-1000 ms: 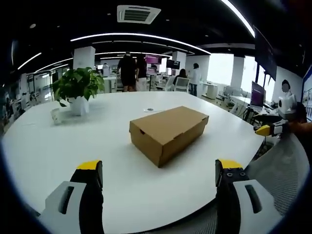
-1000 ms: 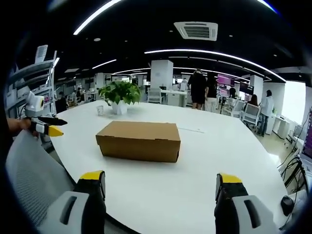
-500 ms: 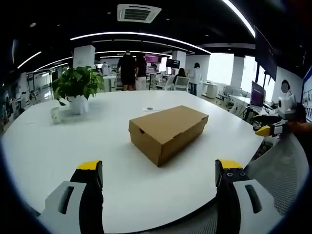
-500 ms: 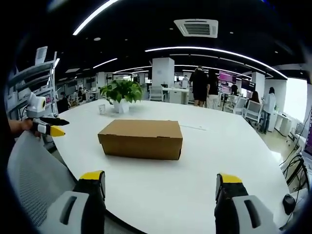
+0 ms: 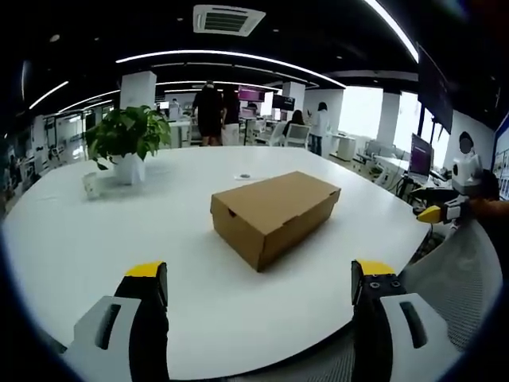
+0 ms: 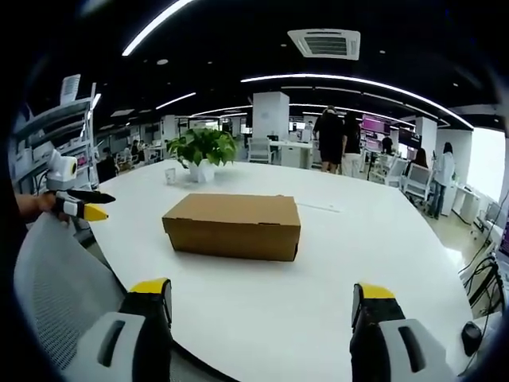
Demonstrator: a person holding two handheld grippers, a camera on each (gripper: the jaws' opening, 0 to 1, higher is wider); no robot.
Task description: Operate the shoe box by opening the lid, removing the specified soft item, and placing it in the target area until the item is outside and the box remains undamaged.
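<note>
Resting lid-shut on the round white table (image 5: pixel 71 239), the brown cardboard shoe box (image 5: pixel 273 215) lies well beyond both jaw pairs. The left gripper (image 5: pixel 258 290) and right gripper (image 6: pixel 258 306) gape wide, holding nothing.

A: What stands between the grippers and the shoe box (image 5: pixel 273 215)?

B: Nothing. The white table (image 5: pixel 95 239) is bare on the near side, so both the left gripper (image 5: pixel 258 286) and right gripper (image 6: pixel 261 306) have an open run in, jaws wide apart.

A: Any obstacles?

B: A potted plant (image 5: pixel 126 143) and a small cup (image 5: pixel 91 187) stand far left, well apart from the box. A mesh chair back (image 6: pixel 56 278) sits at the near table edge, beside the grippers
</note>
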